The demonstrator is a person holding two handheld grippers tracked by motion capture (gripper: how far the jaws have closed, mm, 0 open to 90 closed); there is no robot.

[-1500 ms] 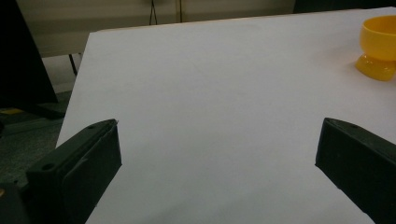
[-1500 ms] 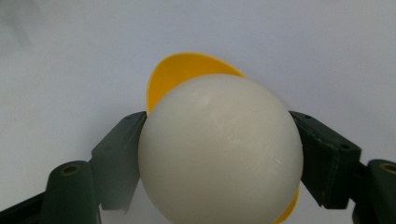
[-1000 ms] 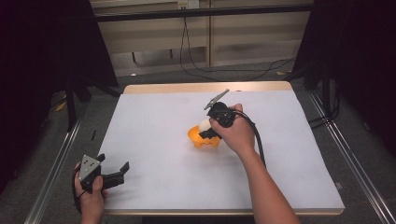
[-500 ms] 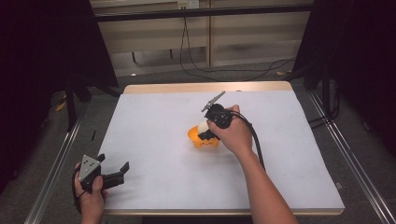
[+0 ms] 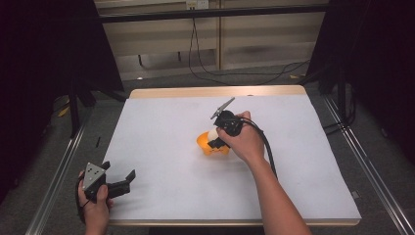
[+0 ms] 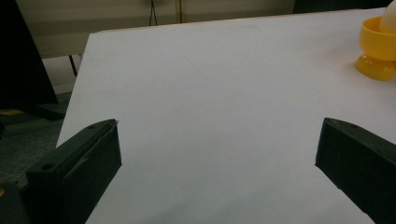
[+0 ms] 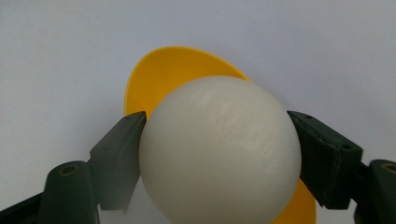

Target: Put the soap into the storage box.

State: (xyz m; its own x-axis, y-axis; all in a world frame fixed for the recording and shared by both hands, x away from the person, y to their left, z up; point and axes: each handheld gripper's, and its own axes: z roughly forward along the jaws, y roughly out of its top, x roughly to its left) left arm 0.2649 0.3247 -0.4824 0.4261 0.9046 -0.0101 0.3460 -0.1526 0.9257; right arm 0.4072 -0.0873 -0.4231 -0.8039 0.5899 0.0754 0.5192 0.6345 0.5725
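Your right gripper [image 7: 219, 163] has its black jaws pressed against both sides of a smooth, matte white egg [image 7: 219, 154], held over a glossy yellow plastic egg cup [image 5: 208, 144] near the middle of the white table [image 5: 161, 132]. Your left gripper [image 6: 219, 163], at the near left corner, gapes wide and holds nothing.

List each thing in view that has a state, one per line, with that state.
Left hand-held gripper: open, empty, held low at the table's near left corner.
Right hand-held gripper: shut on the white egg, over the cup.
White egg: clamped between both jaws, at the cup's mouth; whether it rests in the cup cannot be told.
Yellow egg cup: upright on its foot.
Table: covered by a white sheet.
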